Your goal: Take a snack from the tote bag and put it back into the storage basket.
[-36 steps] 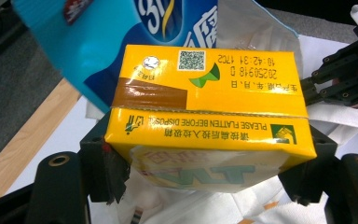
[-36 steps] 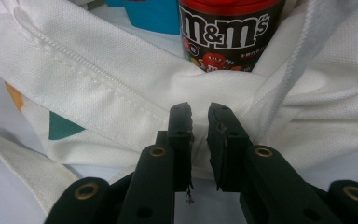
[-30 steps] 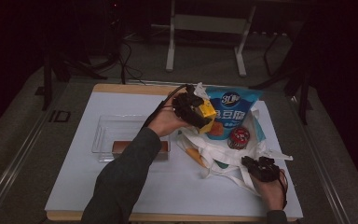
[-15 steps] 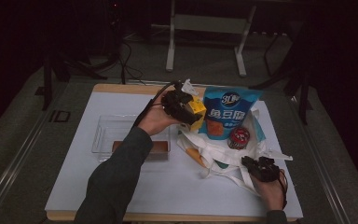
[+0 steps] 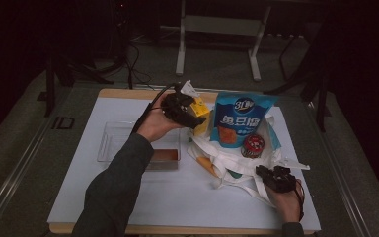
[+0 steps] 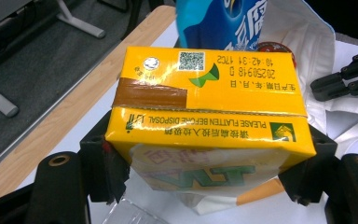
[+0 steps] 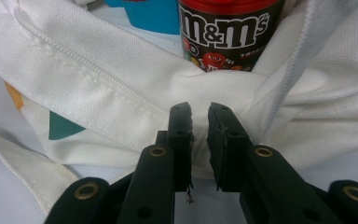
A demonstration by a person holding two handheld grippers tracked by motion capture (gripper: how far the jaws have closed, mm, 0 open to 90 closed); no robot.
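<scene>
A yellow drink carton is clamped sideways between the jaws of my left gripper. In the high view that gripper holds the carton in the air at the back of the table, just left of a blue snack bag. The blue bag and a red-lidded M&M's can stand in a white tote bag. My right gripper rests at the tote's front right corner. Its jaws pinch a fold of the white fabric below the M&M's can.
A clear plastic tray lies at centre left on the white table cover, with a flat brown packet at its right end. A person's sleeve crosses the front left. Table legs and cables stand on the floor behind.
My left hand has carried the yellow carton leftward and a little toward the back, away from the blue bag. The right gripper and the tote have stayed put.
</scene>
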